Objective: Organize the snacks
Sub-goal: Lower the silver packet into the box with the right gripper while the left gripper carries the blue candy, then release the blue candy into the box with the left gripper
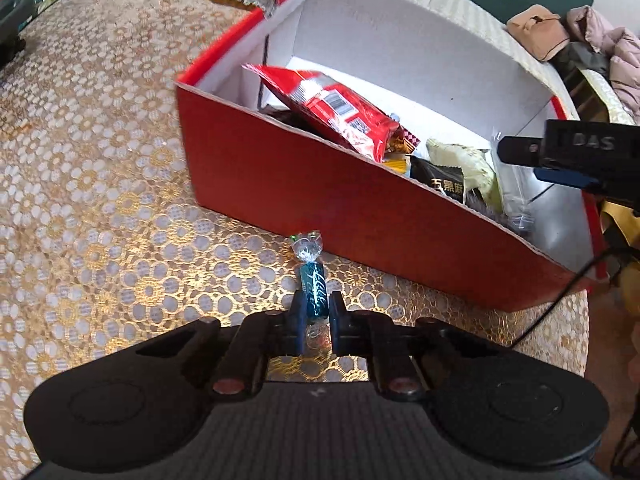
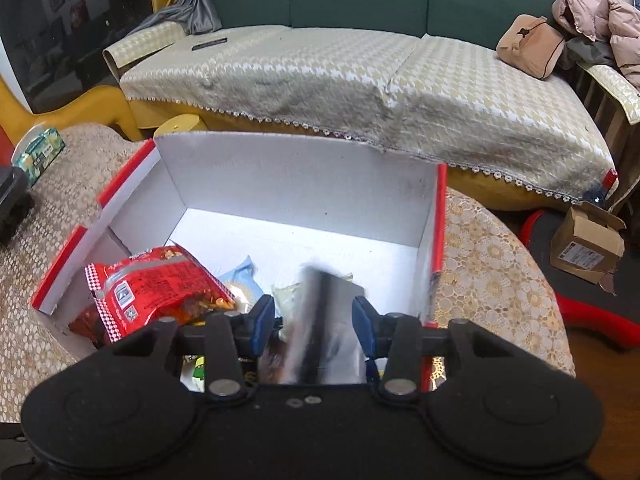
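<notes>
Left wrist view: left gripper (image 1: 315, 312) is pinched onto a teal twist-wrapped candy (image 1: 314, 294) lying on the lace tablecloth (image 1: 100, 184), just beside the red box's (image 1: 320, 196) near wall.
Right wrist view: right gripper (image 2: 314, 322) stands partly wide over the box; a blurred silvery packet (image 2: 320, 332) lies between the jaws, contact unclear.
Handling: candy looks light, small and slick; hold the firm middle, not the crinkly ends.
</notes>
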A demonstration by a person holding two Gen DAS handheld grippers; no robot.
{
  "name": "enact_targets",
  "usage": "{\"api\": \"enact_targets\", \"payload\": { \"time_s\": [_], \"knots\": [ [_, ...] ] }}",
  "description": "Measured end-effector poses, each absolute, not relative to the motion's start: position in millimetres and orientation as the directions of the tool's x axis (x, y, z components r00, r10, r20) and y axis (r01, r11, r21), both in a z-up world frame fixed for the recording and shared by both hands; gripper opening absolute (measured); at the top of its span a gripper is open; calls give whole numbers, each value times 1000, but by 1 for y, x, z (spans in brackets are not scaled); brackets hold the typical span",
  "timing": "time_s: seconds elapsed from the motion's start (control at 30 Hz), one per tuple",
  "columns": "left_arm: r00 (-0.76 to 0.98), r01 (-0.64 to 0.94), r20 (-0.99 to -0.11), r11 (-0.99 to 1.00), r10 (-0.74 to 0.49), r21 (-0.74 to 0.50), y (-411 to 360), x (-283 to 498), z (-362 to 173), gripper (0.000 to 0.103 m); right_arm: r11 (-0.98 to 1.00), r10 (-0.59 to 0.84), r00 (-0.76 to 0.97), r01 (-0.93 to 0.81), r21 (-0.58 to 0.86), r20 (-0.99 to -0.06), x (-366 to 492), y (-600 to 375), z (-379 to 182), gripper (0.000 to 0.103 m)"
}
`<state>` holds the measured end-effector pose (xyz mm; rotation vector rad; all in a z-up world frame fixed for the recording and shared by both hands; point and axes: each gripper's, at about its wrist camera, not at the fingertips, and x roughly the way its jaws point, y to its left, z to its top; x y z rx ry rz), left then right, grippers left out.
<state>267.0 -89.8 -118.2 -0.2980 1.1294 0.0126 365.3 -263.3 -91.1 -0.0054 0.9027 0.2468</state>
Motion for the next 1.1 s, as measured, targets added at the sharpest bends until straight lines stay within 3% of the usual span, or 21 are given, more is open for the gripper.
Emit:
{"api": "enact_targets", "payload": {
  "time_s": [0.4,0.7,1.1],
  "knots": [
    [516,-100,-832,950,-206,-297,-60,231,-64,10,963,249,606,-239,126,-756,345,-266,-70,44],
    [632,27,-747,969,-207,-246,-82,261,-10,10,954,277,621,-267,134,-733,332,-270,-51,45],
    [590,67,-799,993,-115,-93,-112,318,-49,10,952,286,600,-266,150,-748,327,-280,-64,45]
  ]
}}
